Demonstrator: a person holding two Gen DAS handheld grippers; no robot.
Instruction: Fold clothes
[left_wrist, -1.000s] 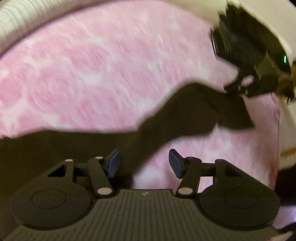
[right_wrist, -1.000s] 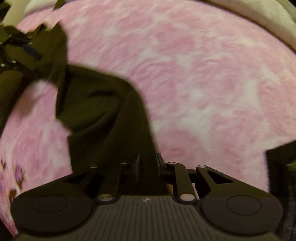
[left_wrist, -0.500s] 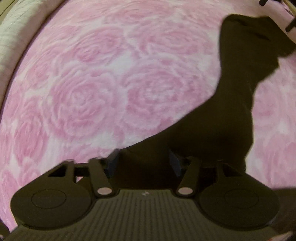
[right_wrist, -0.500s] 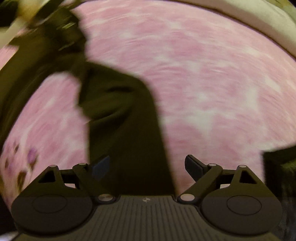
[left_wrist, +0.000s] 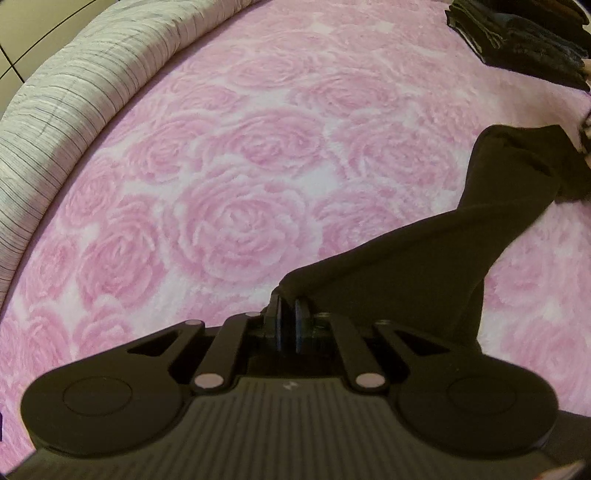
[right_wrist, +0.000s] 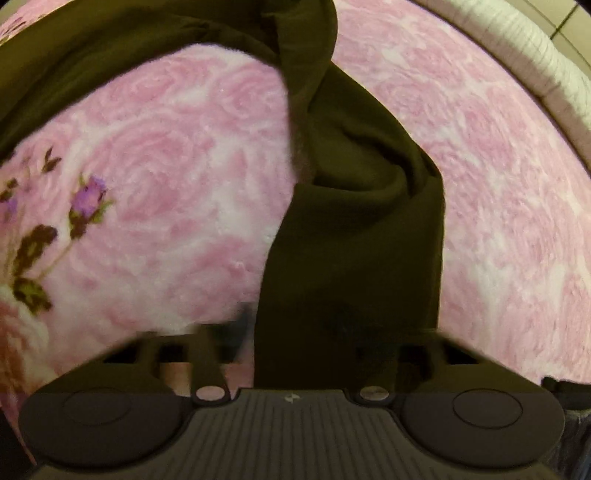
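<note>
A pink blanket (left_wrist: 229, 155) with a raised rose pattern fills most of both views; in the right wrist view its near-left part carries a printed sprig of purple buds and dark leaves (right_wrist: 55, 229). Along the far edge runs a pale striped quilt (left_wrist: 85, 85), rolled up against the blanket, and it shows again at the upper right of the right wrist view (right_wrist: 535, 62).

On the blanket lies the dark garment (left_wrist: 424, 258) — a long, narrow strip of plain, soft, very dark cloth, brown-black in this light. In the left wrist view it runs from the tool out to the right, bends upward and ends in a bunched, creased end near the frame's right edge. In the right wrist view the same garment (right_wrist: 354, 229) comes straight up from the tool, twists into a deep fold midway, then sweeps off in a wide band across the top left.

At the far right corner of the left wrist view sits a stack of dark folded clothes (left_wrist: 517, 37), well apart from the garment.

The left gripper (left_wrist: 288, 321) has its two pads pressed together on a corner of the garment, which rises off the blanket there. The right gripper (right_wrist: 295, 332) is blurred and its fingers are draped by the cloth — whether it grips or stands apart cannot be told.
</note>
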